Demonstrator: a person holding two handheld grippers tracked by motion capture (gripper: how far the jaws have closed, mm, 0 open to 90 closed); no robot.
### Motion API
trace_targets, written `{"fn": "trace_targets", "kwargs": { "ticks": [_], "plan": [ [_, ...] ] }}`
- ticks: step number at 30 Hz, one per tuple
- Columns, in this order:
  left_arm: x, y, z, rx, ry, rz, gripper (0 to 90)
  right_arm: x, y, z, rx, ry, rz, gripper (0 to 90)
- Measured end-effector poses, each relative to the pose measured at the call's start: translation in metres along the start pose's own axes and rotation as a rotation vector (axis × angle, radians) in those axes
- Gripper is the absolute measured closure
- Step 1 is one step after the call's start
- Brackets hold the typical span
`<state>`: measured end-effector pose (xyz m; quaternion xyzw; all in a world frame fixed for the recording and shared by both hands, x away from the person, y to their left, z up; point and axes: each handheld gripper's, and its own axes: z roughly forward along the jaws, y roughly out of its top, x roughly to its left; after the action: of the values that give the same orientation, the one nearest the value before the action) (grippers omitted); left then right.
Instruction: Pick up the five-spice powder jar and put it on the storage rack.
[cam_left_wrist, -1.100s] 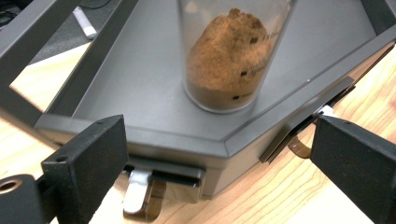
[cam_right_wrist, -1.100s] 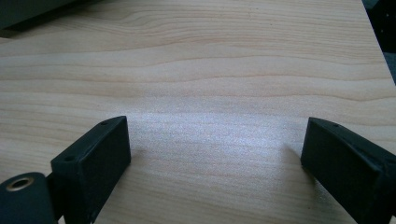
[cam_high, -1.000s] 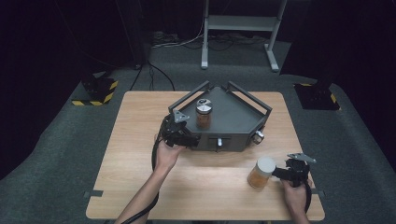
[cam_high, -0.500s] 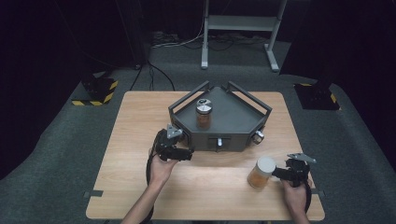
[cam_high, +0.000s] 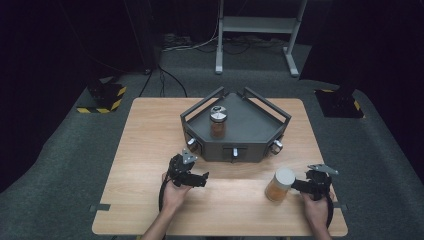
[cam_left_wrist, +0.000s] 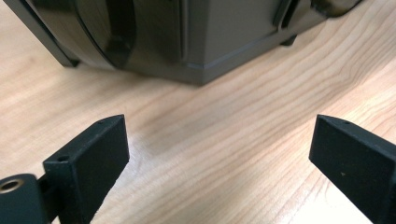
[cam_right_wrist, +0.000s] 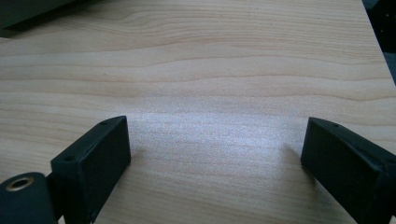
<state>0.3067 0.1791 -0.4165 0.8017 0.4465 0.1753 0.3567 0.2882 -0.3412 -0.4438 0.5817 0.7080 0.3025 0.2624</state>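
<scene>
A dark grey five-sided tray (cam_high: 252, 144) stands at the middle of the wooden table (cam_high: 145, 145). Inside it is a jar (cam_high: 218, 121) with amber contents and a metal lid. A second amber jar (cam_high: 279, 185), white-lidded, stands on the table near the front right. My left gripper (cam_high: 194, 174) is low over the table just in front of the tray's left front corner, open, with bare wood between its jaws (cam_left_wrist: 219, 135) and the tray wall (cam_left_wrist: 201, 37) ahead. My right gripper (cam_high: 302, 185) sits just right of the white-lidded jar, open over bare wood (cam_right_wrist: 217, 135).
The tray has raised rails and small knobs (cam_high: 191, 143) on its front faces. The table's right edge (cam_right_wrist: 373, 42) lies close to the right gripper. Beyond the table are grey floor, cables and a metal stand (cam_high: 255, 30).
My left gripper has drawn back from the tray's left front corner toward the near edge of the table. The right gripper and both jars have stayed put.
</scene>
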Motion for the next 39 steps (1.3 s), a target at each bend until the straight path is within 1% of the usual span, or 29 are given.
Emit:
{"fn": "trace_targets", "kwargs": {
  "ticks": [9,15,22,25,39],
  "plan": [
    [-0.009,-0.010,0.014,0.034,0.015,0.026,4.9,0.000,0.000,0.000,0.000,0.000,0.000,8.2],
    [-0.013,-0.017,0.022,0.043,0.020,0.031,4.4,0.000,0.000,0.000,0.000,0.000,0.000,8.2],
    [-0.014,-0.020,0.022,0.029,0.023,0.029,3.5,0.000,0.000,0.000,0.000,0.000,0.000,8.2],
    [-0.014,-0.024,0.023,0.011,0.025,0.024,2.9,0.000,0.000,0.000,0.000,0.000,0.000,8.2],
    [-0.014,-0.024,0.024,0.011,0.026,0.019,2.4,0.000,0.000,0.000,0.000,0.000,0.000,8.2]
  ]
}}
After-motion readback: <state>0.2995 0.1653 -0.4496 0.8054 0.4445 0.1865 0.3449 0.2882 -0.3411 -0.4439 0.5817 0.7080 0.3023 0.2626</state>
